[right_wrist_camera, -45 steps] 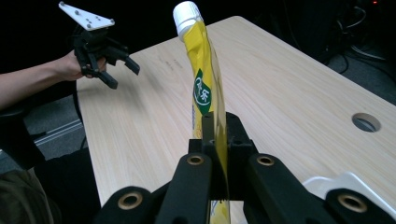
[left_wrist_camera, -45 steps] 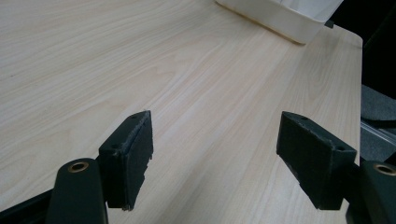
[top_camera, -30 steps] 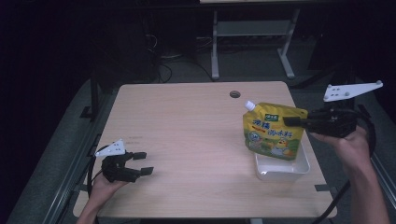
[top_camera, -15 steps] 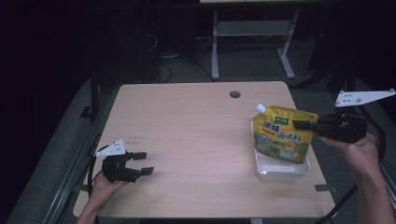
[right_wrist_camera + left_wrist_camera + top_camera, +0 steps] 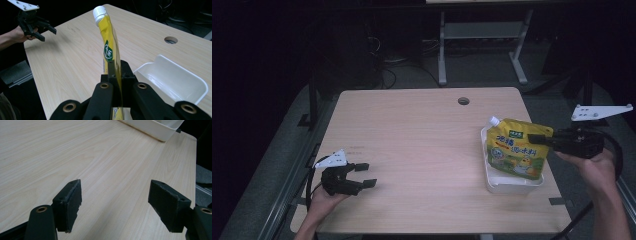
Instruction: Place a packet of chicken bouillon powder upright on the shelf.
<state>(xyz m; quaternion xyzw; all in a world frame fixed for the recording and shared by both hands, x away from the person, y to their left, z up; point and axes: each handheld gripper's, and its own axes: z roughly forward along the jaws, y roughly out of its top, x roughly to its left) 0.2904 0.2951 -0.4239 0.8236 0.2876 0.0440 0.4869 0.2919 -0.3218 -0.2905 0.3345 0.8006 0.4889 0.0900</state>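
A yellow spouted pouch (image 5: 517, 153) with a white cap hangs upright over the white tray (image 5: 511, 186) at the table's right side. My right gripper (image 5: 538, 137) is shut on the pouch's top right edge. In the right gripper view the pouch (image 5: 109, 47) rises edge-on from between the closed jaws, with the tray (image 5: 180, 82) to its right. My left gripper (image 5: 363, 174) rests low at the table's front left, open, with nothing between its fingers. The left gripper view shows bare wood between its jaws (image 5: 115, 202) and a corner of the tray (image 5: 155, 127) far off.
The light wooden table (image 5: 422, 145) has a round cable hole (image 5: 463, 101) near its far edge. Dark floor, cables and a metal stand's legs (image 5: 482, 50) lie beyond the table. Cables trail from both grippers off the front edge.
My right gripper has carried the pouch a little to the right and lower, so it hangs nearer the tray. The left gripper has stayed put.
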